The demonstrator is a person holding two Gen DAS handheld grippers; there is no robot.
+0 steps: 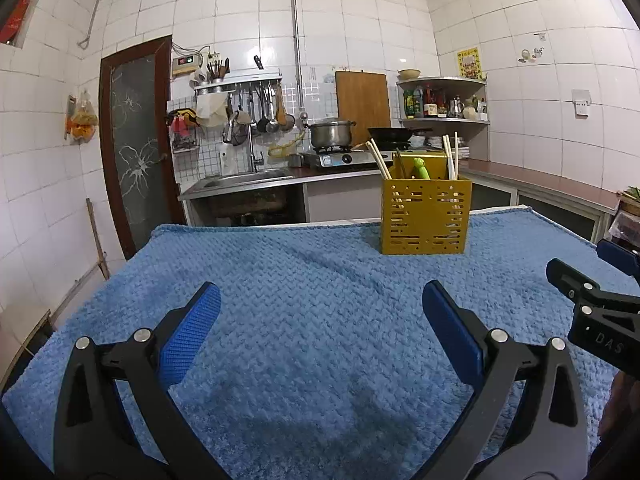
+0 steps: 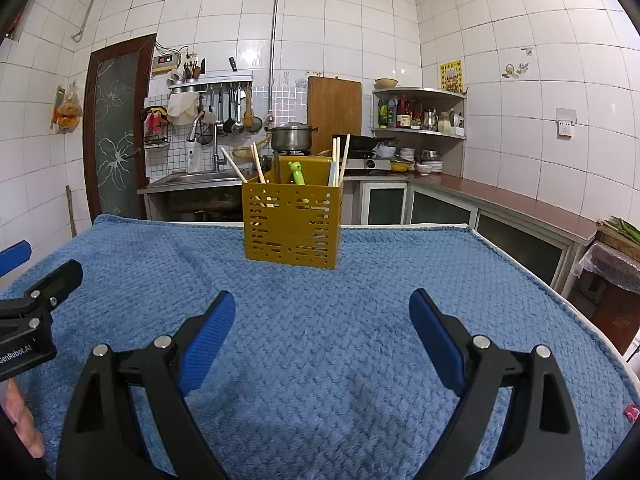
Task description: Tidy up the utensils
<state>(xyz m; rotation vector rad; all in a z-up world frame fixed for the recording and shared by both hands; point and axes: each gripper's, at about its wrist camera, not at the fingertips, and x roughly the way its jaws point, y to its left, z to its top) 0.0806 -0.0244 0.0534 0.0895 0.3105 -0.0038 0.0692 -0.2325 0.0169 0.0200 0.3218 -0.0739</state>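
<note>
Left hand-held gripper (image 1: 321, 300) hovers over the blue towel (image 1: 300, 280) w/ jaws spread wide, nothing between the blue pads (image 1: 192, 332). Right hand-held gripper (image 2: 322, 308) same: jaws spread, nothing between, low over the towel. Each shows at the edge of the other's view, so the two sit side by side, apart.

Towel covers the tabletop (image 2: 520, 264); a white edge shows along the far and right sides.

Yellow caddy (image 2: 294, 226) stands upright on the towel toward the far edge, well apart from both grippers. Slotted walls, open top. Inside: pale chopsticks (image 2: 256, 164) leaning left at the left side, more chopsticks (image 2: 343, 156) near upright at the right side, a green utensil (image 2: 298, 176) w/ a small animal-shaped top about mid. A dark handle sits just left of the green one; can't tell what it is. From the left wrist view the caddy (image 1: 425, 218) is right of centre; from the right wrist view about centre-left.

Behind: kitchen counter w/ sink (image 1: 248, 178), pot (image 1: 330, 132) on a stove, cutting board (image 1: 362, 100) against the tiled wall, corner shelf (image 1: 444, 120) w/ bottles.

Part of a hand (image 2: 20, 420) shows at the lower left of the right wrist view.
</note>
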